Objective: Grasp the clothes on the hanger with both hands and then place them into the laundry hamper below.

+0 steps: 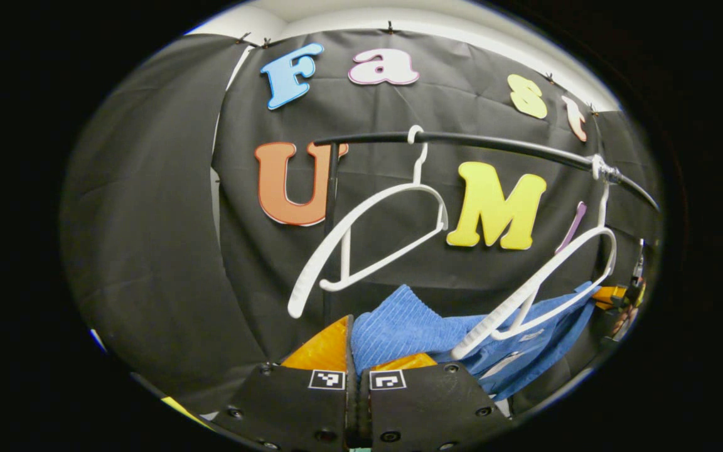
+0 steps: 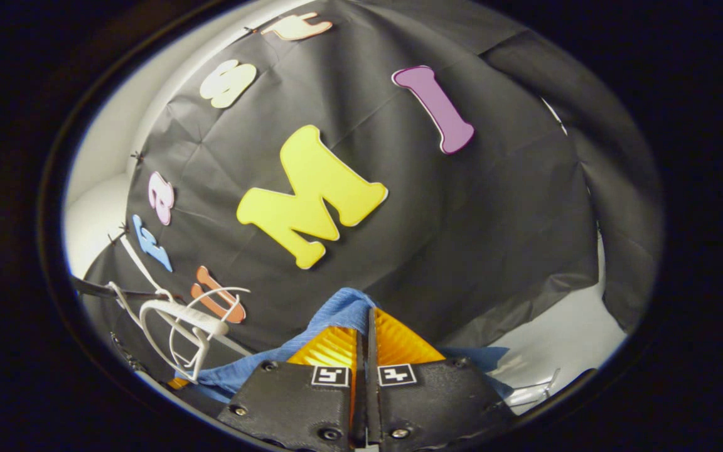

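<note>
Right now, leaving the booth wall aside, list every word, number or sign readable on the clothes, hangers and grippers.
No text is readable.
blue garment: white tag, too small to read.
left gripper: square markers, patterns, no words.
right gripper: likewise.
white hanger: no writing visible.

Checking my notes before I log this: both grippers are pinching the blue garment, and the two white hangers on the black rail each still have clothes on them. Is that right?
Not quite. In the left gripper view both white hangers on the rail hang bare. The blue garment is off them, below, pinched by the left gripper and the right gripper.
</note>
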### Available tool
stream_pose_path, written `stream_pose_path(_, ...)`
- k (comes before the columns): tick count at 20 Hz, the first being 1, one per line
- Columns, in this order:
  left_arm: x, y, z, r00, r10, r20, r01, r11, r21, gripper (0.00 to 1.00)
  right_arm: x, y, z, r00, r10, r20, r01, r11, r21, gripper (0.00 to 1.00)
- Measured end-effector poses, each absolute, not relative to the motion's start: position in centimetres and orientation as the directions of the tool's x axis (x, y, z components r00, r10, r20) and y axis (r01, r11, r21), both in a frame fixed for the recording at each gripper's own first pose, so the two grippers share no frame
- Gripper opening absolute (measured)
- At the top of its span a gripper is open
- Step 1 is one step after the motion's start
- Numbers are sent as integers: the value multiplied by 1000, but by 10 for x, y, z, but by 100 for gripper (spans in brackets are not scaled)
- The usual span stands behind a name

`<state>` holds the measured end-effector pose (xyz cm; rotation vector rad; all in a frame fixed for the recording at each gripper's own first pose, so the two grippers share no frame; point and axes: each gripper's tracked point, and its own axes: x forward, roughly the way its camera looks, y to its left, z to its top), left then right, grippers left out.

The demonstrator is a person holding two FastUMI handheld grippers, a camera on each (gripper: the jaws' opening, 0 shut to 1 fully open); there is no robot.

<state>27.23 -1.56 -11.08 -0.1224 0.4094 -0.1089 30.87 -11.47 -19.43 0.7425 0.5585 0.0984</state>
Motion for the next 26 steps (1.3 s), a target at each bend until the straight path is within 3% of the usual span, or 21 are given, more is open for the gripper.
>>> stream_pose_path(10, 225, -48, -151, 885, -187, -427, 115, 975, -188, 0, 258, -72, -239, 768, 356, -532, 124, 733, 669, 4)
stream_pose_path(25, 151, -147, -145, 839, -401, -369, 338, 914, -225, 0, 171, 53, -236, 656, 566, -499, 49, 628, 777, 4)
stream_pose_path(26, 146, -156, -141, 833, -418, -363, 353, 906, -232, 5, 168, 61, -234, 646, 584, -491, 42, 616, 787, 4)
